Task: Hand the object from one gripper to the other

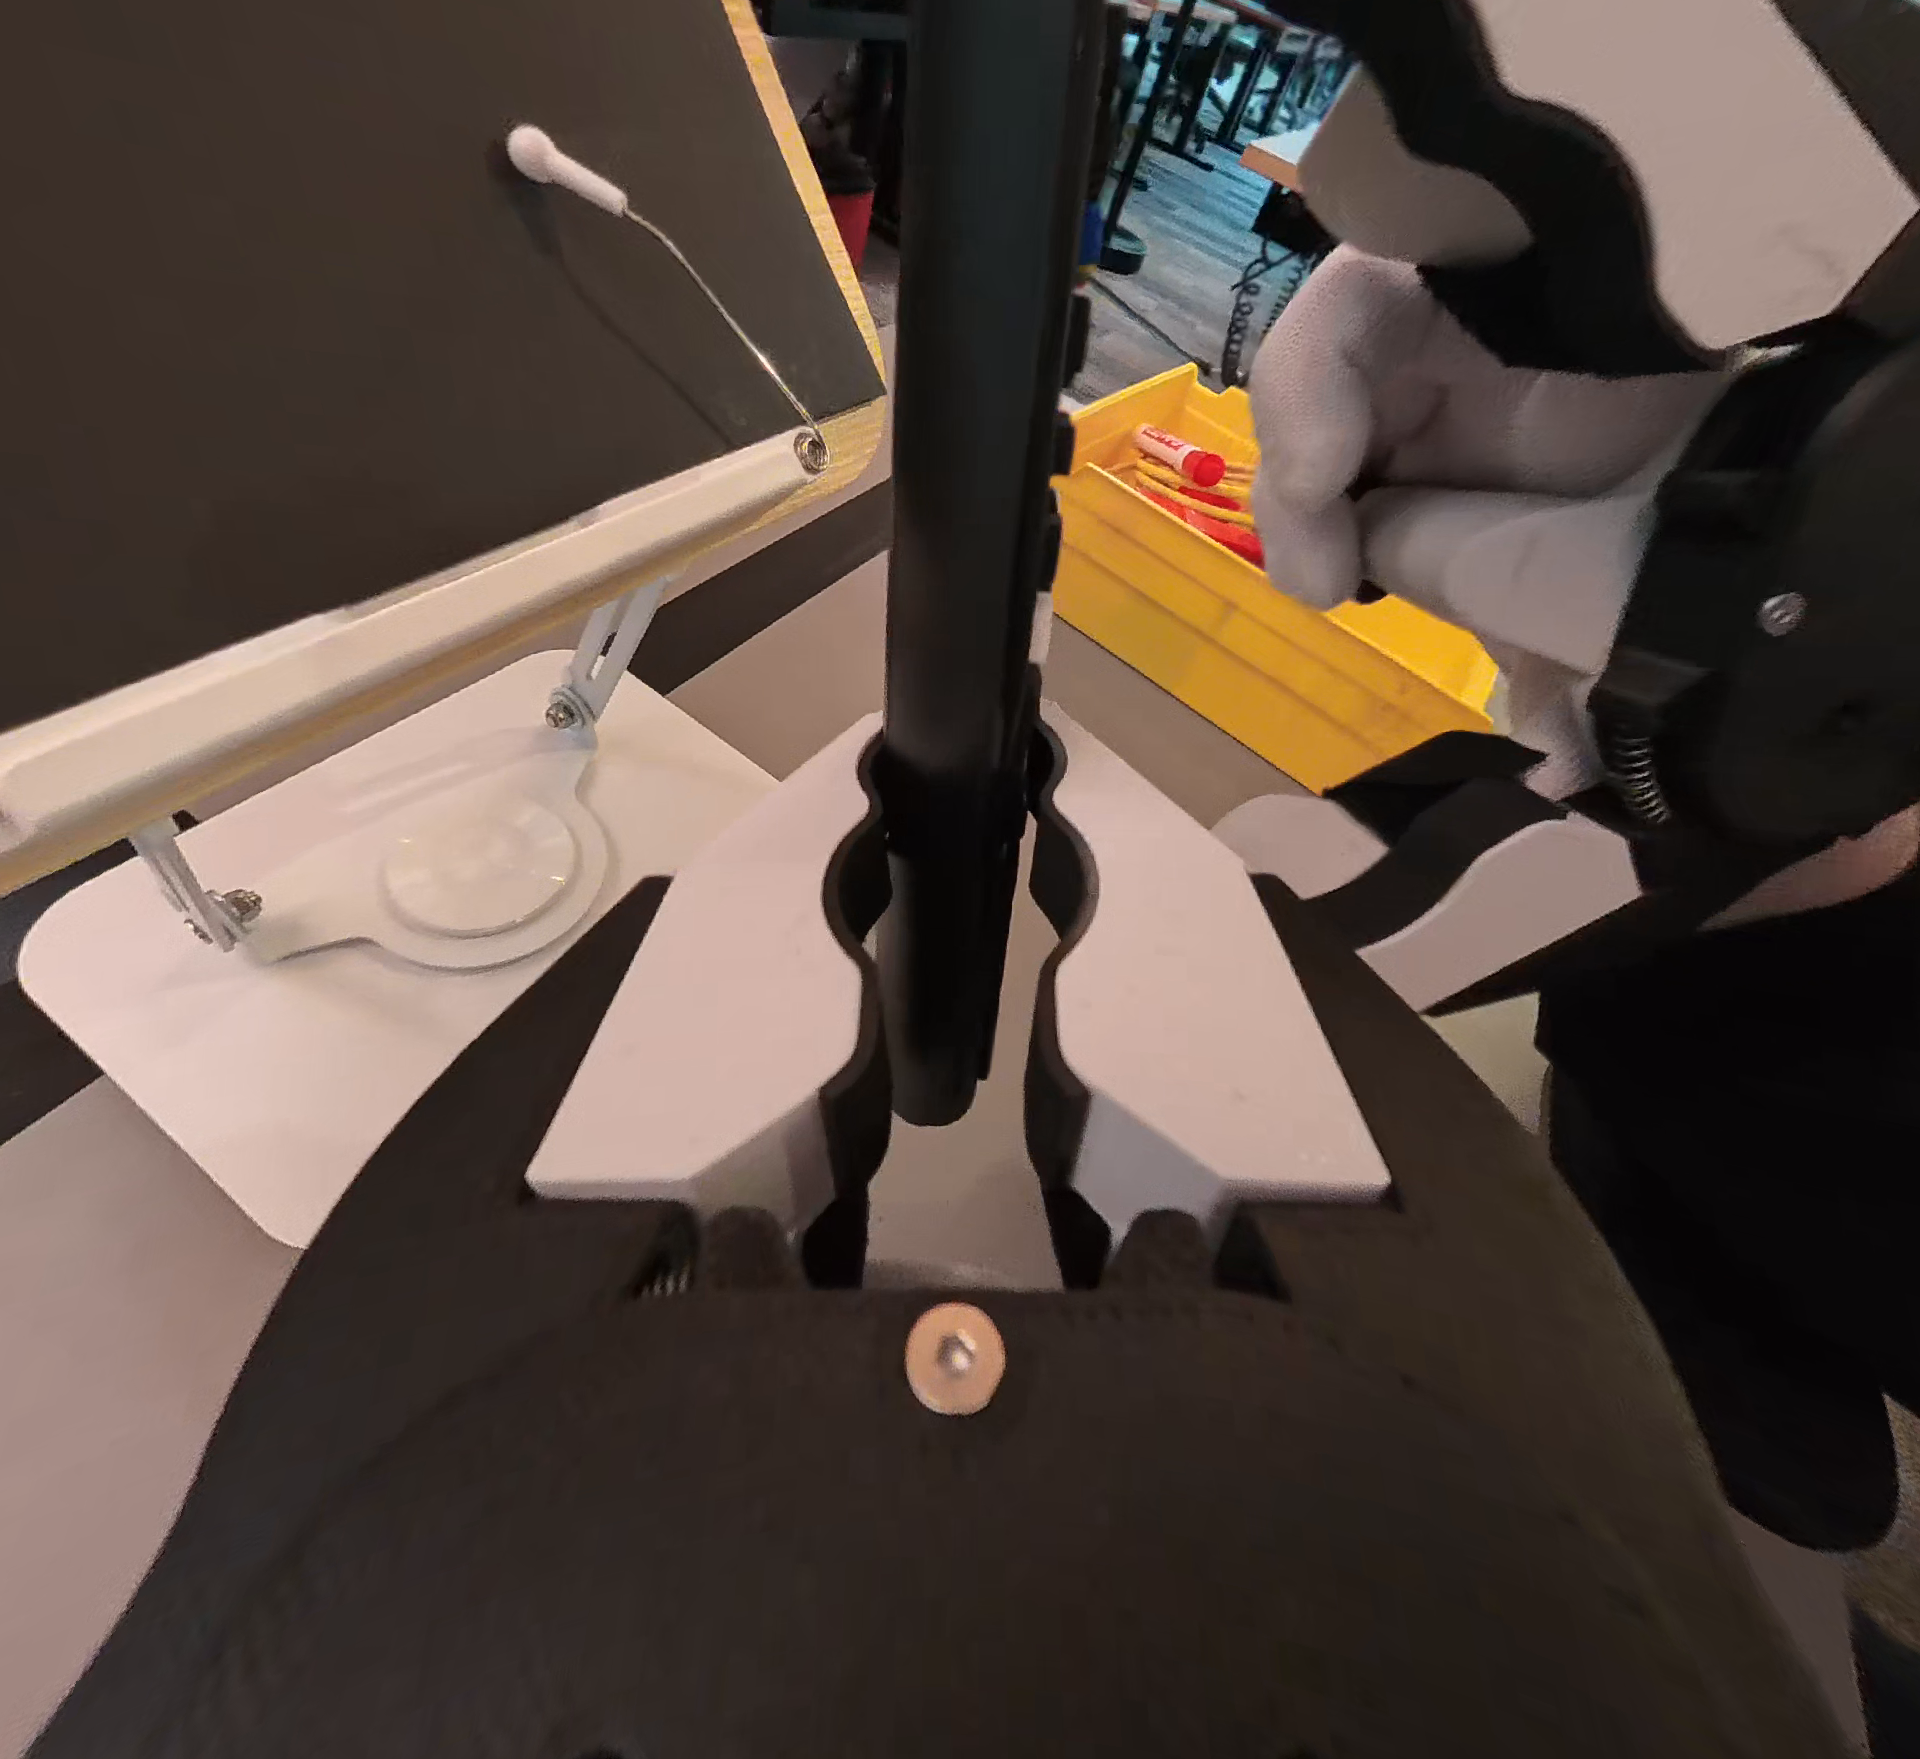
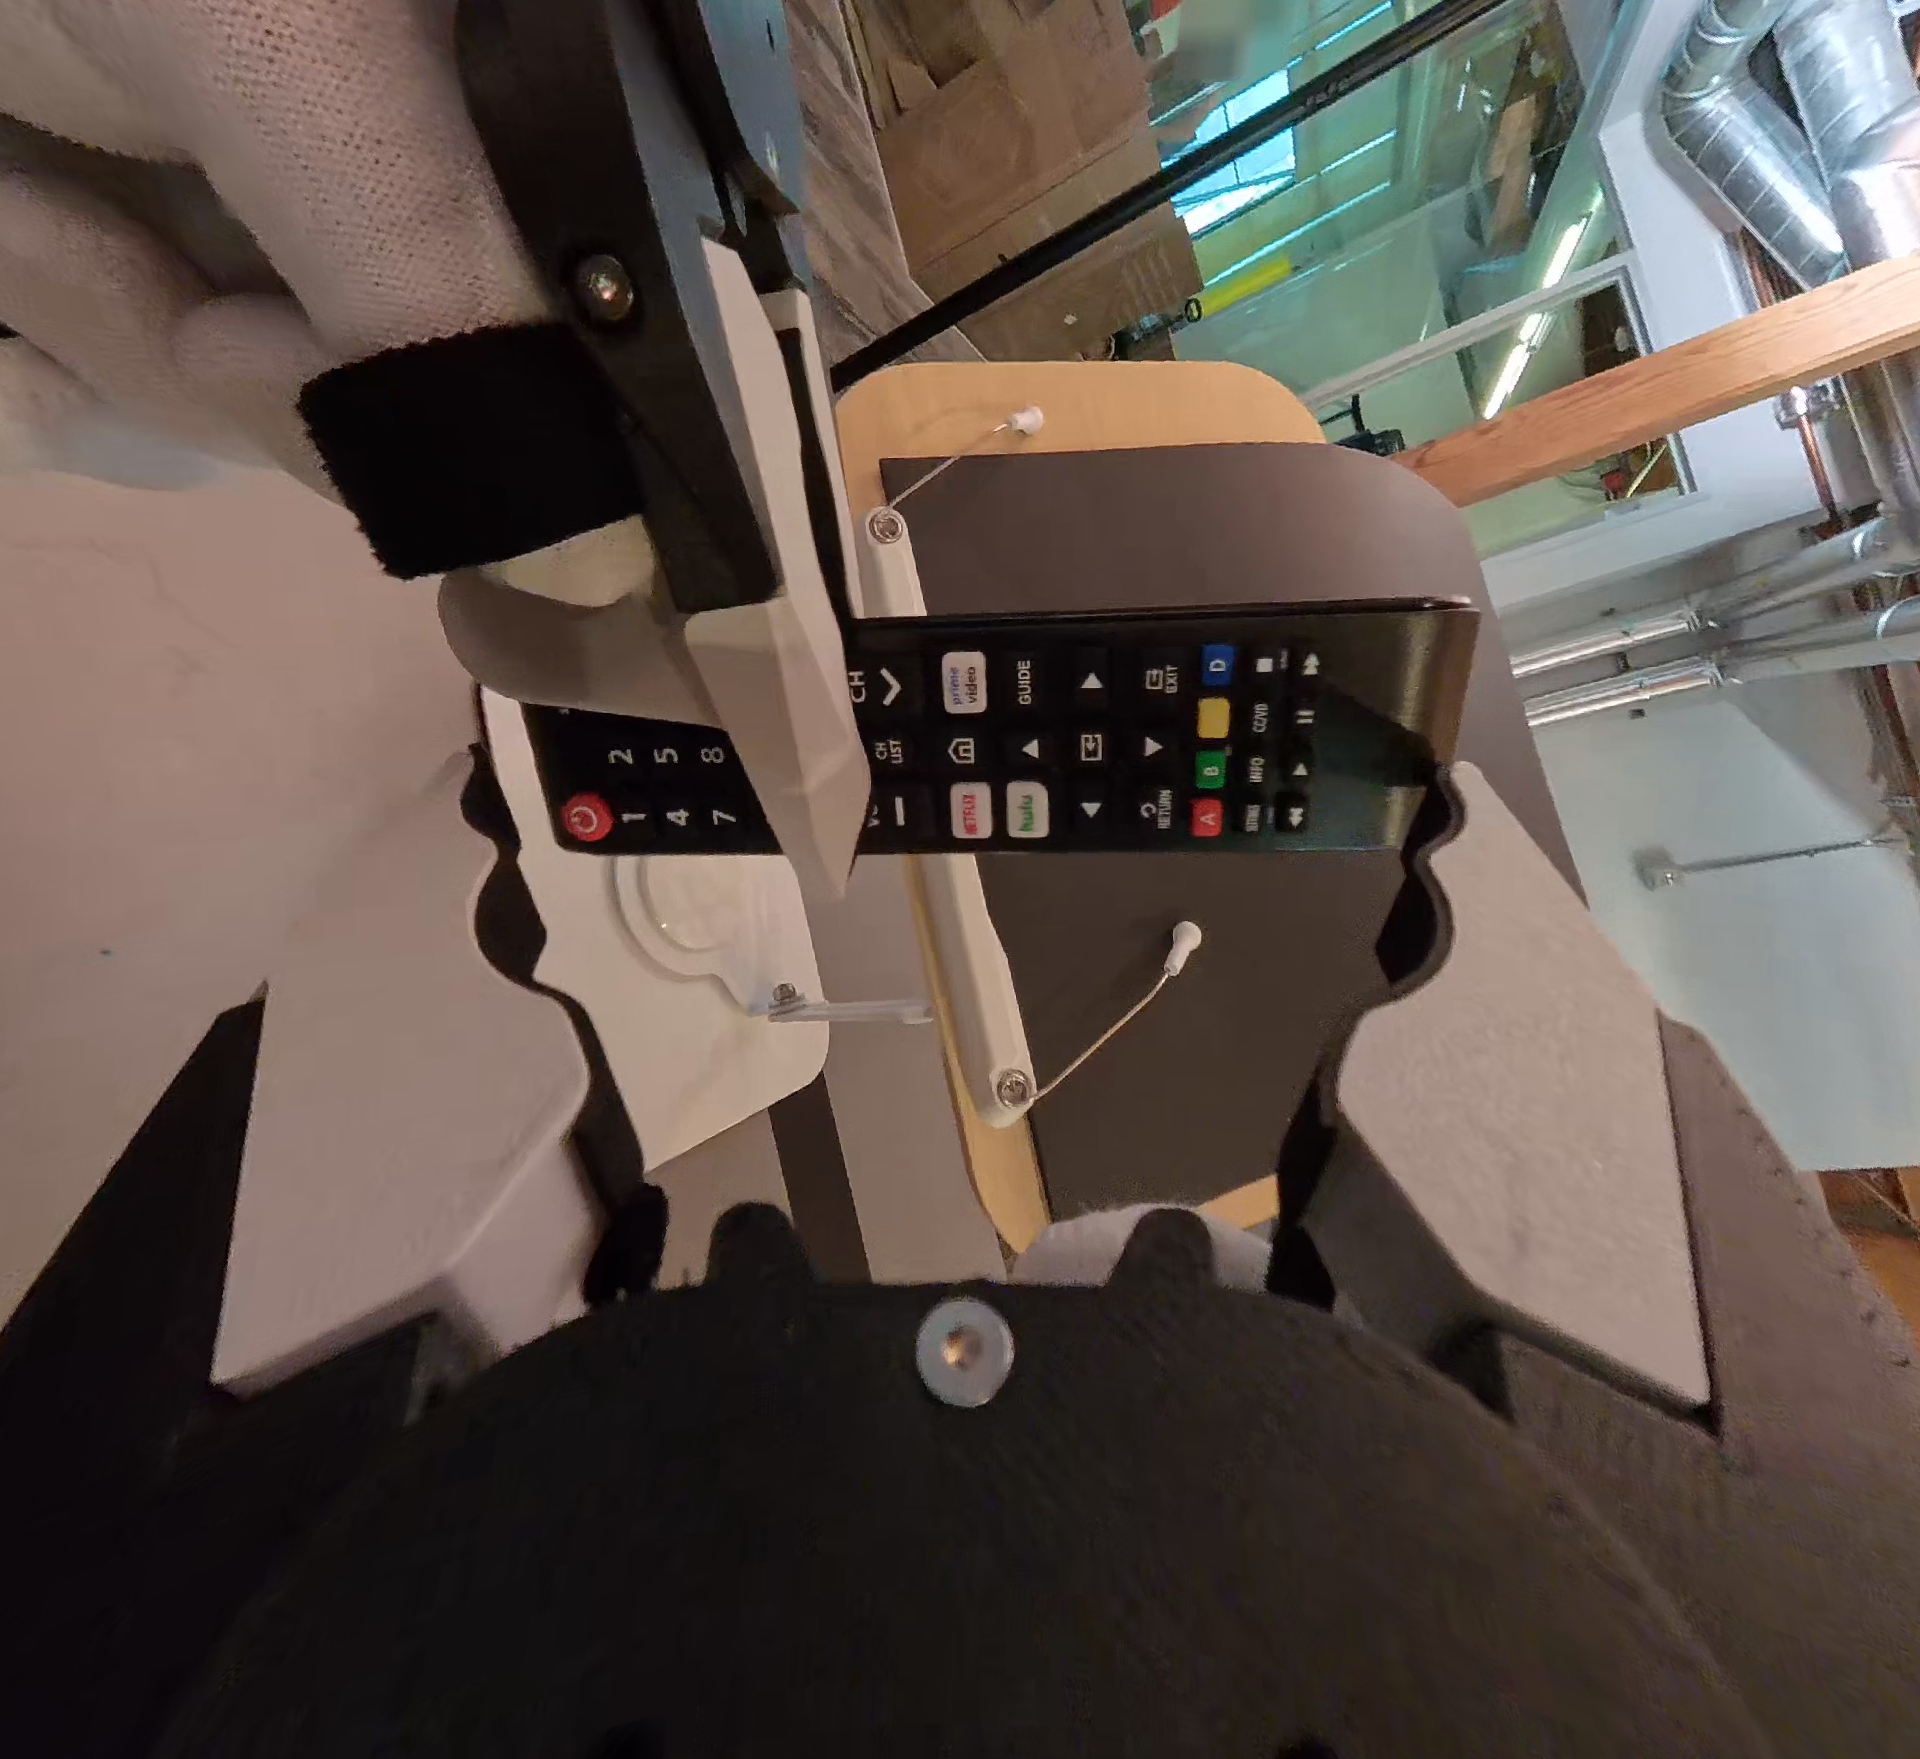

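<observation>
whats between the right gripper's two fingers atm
In the right wrist view the right gripper is wide open; the far end of the black remote, clamped by the left gripper, lies across the gap. No contact is visible.

The left gripper point(image 1: 956, 888) has its jaws closed tight on a black remote point(image 1: 987, 462), gripping it near 1 end. The right gripper point(image 2: 966, 878) is rolled sideways, its jaws spread wide on either side of the remote without touching it. A white-gloved hand point(image 1: 1455, 452) grips the right gripper's handle.
</observation>
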Action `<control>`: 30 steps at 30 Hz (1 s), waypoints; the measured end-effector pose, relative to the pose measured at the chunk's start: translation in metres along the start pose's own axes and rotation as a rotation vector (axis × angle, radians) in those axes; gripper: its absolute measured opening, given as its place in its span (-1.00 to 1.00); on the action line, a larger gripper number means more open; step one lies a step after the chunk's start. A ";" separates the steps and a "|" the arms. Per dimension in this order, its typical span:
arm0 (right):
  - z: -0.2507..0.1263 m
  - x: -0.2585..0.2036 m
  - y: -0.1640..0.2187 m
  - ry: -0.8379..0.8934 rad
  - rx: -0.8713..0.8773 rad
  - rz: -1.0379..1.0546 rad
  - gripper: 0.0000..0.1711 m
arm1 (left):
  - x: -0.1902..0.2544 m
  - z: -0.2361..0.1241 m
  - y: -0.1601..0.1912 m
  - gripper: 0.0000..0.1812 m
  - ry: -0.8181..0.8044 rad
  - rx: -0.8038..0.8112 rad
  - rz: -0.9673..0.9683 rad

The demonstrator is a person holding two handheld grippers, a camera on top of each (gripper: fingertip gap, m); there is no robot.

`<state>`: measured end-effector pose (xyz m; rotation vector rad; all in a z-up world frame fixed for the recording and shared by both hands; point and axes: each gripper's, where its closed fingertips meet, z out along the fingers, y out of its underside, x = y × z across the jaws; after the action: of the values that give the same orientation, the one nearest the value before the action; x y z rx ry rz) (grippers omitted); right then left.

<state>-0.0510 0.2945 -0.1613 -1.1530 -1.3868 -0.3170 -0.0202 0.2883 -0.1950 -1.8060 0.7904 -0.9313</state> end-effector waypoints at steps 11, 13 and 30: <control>0.037 0.001 0.002 0.230 0.004 -0.158 0.72 | 0.000 -0.005 -0.033 -0.77 0.182 0.265 -0.361; 0.038 0.004 -0.003 0.334 0.039 -0.203 0.53 | -0.009 -0.013 -0.039 -0.77 0.169 0.317 -0.401; 0.042 -0.023 -0.035 0.524 0.121 -0.407 -0.65 | -0.052 -0.055 -0.051 -0.78 0.266 0.494 -0.704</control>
<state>-0.1083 0.3012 -0.1753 -0.6155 -1.1391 -0.7563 -0.0875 0.3257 -0.1455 -1.5324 0.0212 -1.6771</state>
